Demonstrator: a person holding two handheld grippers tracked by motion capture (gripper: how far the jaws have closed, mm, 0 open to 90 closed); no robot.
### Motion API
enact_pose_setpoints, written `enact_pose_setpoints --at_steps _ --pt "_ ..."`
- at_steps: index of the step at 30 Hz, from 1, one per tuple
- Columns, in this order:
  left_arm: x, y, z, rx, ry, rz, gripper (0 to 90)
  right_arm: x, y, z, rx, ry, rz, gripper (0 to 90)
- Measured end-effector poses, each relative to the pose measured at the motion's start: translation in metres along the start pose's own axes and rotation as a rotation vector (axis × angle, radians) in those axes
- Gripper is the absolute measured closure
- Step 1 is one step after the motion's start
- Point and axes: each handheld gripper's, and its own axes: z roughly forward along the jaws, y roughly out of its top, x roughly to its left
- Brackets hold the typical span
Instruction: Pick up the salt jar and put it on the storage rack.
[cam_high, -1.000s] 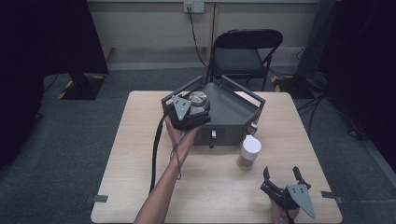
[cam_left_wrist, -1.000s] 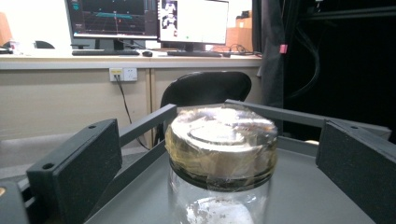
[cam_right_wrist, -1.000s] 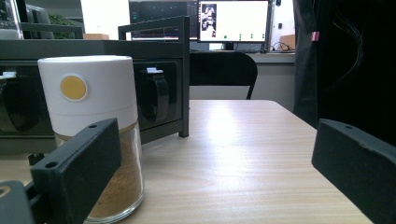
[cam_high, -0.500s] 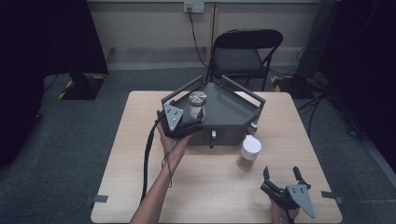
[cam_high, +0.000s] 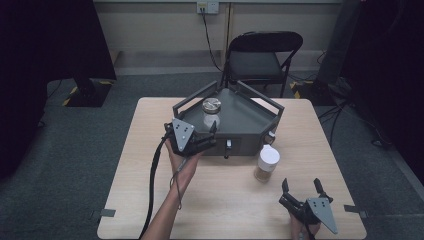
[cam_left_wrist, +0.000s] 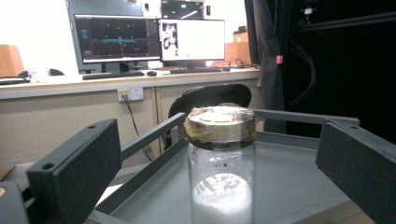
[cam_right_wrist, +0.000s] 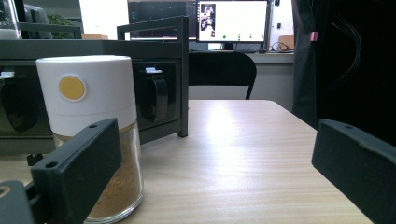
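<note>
Standing upright on grey tray (cam_high: 252, 120), glass jar (cam_high: 211, 113), metal lid topmost

Your left gripper (cam_high: 210, 137), jaws spread, sits just before the gold-lidded glass jar (cam_high: 211, 112) standing in the grey tray (cam_high: 250, 120).

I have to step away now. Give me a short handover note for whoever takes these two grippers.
Left gripper: open at the tray's front-left edge, jaws either side of the glass jar, not touching it.
Right gripper: open, low on the table near the front right corner, holding nothing.
Glass jar stands upright in the tray, lid on. Spice jar stands on the table before the tray.
Done: glass jar is in the tray. Left: probably the spice jar.
</note>
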Motion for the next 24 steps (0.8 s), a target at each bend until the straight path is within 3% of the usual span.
enact_pose_setpoints --at_steps 2,7,16,20,24 --pt "-0.001 0.001 -0.004 0.010 -0.008 0.020 0.0 0.000 0.000 0.000 0.000 0.000 0.000 0.2" --pt "-0.005 -0.007 -0.018 -0.001 0.008 -0.008 0.0 0.000 0.000 0.000 0.000 -0.002 0.000 0.1" --pt "-0.013 -0.034 -0.045 0.018 0.016 0.003 0.0 0.000 0.000 0.000 0.000 -0.003 0.000 0.2" --pt "-0.009 -0.039 -0.059 0.049 -0.017 -0.015 0.0 0.001 0.000 0.000 0.000 -0.004 0.000 0.2" --pt "-0.011 -0.048 -0.077 0.019 -0.016 -0.019 0.0 0.001 0.000 0.000 0.000 -0.004 0.000 0.2"
